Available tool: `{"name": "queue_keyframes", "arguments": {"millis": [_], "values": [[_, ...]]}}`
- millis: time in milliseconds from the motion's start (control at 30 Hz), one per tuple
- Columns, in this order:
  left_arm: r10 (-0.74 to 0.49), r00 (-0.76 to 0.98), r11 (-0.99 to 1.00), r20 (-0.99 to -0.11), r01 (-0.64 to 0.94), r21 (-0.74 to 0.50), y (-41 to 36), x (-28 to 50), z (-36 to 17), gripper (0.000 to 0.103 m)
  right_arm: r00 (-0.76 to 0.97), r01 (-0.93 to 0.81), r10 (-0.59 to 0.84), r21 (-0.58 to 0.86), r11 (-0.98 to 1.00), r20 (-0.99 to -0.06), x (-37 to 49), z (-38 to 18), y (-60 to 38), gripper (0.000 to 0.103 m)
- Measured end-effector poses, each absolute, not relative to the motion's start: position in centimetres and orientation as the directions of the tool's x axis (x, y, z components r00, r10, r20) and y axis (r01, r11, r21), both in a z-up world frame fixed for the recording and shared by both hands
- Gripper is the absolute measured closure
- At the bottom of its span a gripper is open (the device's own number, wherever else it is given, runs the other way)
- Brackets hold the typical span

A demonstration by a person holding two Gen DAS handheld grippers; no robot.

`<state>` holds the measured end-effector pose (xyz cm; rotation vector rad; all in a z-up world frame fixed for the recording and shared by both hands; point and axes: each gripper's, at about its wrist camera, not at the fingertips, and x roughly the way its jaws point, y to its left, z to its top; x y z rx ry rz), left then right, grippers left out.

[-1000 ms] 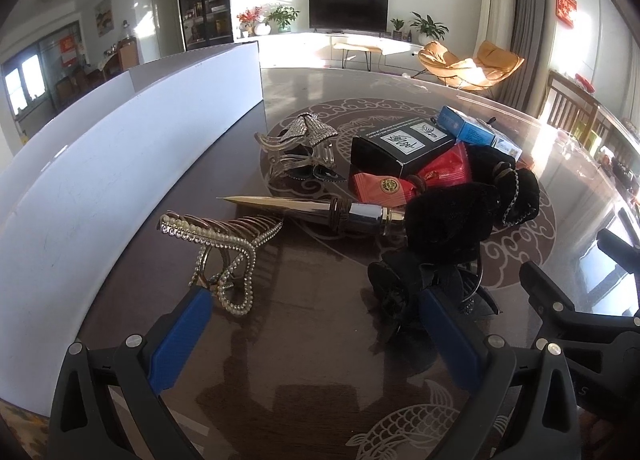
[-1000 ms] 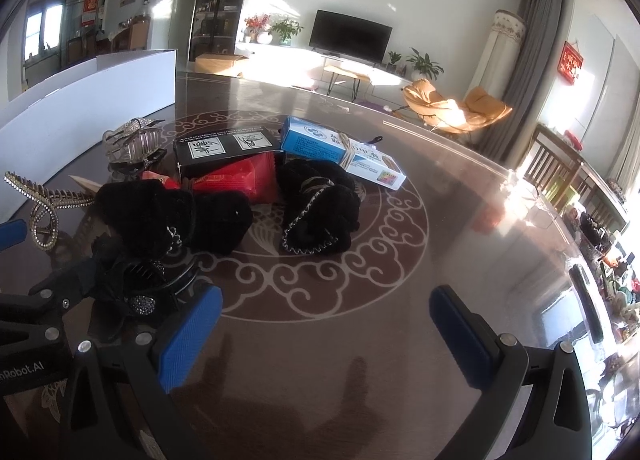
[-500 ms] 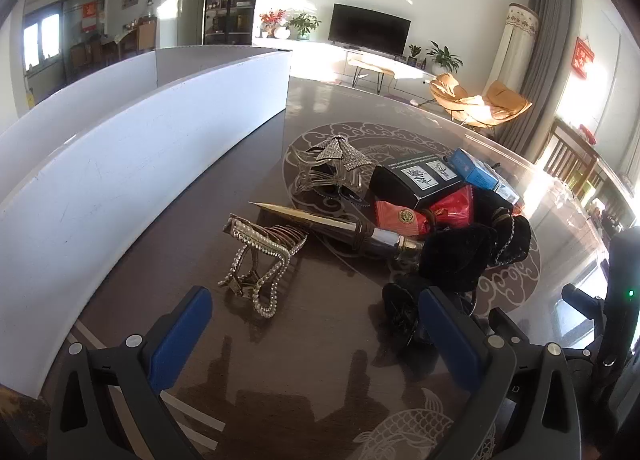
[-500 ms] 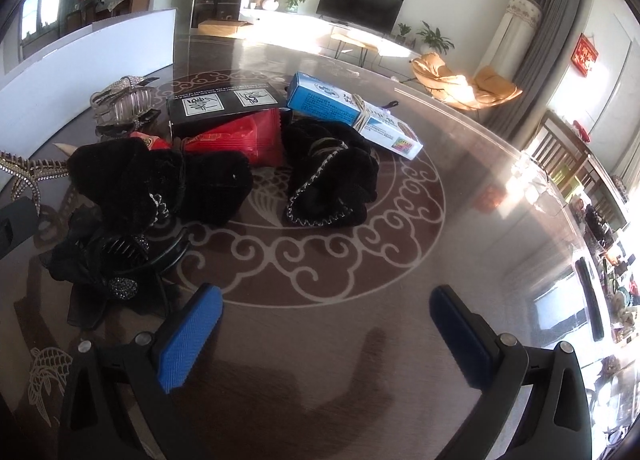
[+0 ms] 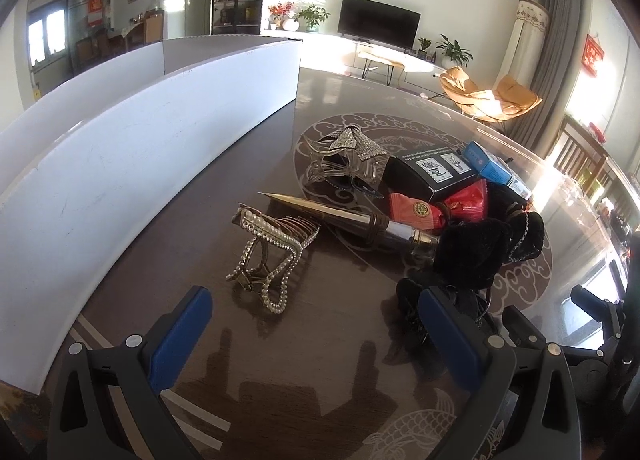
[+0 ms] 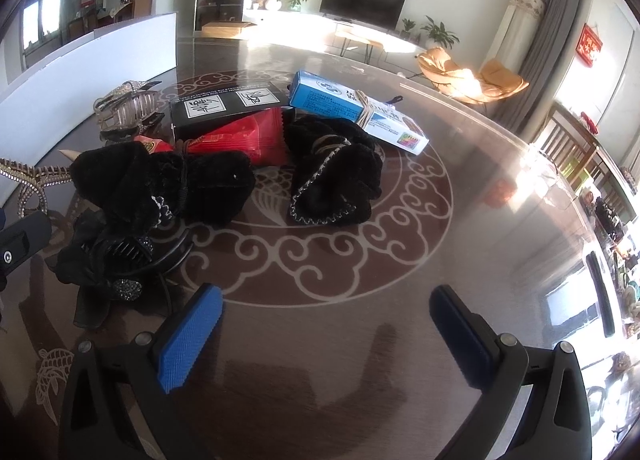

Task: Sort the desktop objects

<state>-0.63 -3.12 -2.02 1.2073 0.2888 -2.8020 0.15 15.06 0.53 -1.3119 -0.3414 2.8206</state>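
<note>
Left gripper [image 5: 316, 344]: jaws spread, empty | pearl hair claw [image 5: 270, 256]: ahead, between fingers | right gripper [image 6: 328, 336]: jaws spread, empty | risk: bead loops are snagged, adjacent dagger-shaped object [image 5: 352, 218] is dragged.

Dark brown table [image 6: 460, 164] with pale swirl and fish motifs; white board [image 5: 120, 164]; pearl-studded gold hair claw [image 5: 268, 256]; black box [image 6: 228, 108] with white labels; red packet [image 6: 244, 138]; blue-and-white carton [image 6: 352, 108]; black velvet pouches [image 6: 332, 176]; blue gripper pads [image 6: 188, 344]
</note>
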Motion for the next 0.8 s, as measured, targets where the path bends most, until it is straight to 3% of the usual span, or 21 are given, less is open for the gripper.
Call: {"name": "queue_keyframes", "arguments": {"millis": [233,800], "values": [[0.046,-0.669,-0.946,-0.742,0.21,-0.248,-5.5,-0.7,-2.6,0.0,-0.654,0.048,0.076,-0.141,-0.989,-0.753,0.2,0.9,16.2,0.0],[-0.024,-0.677,-0.965,-0.736,0.209,-0.161,-4.4,-0.4,-2.3,0.0,-0.668,0.091,-0.046,-0.02,-0.996,-0.743,1.1,1.5,17.2,0.0]]}}
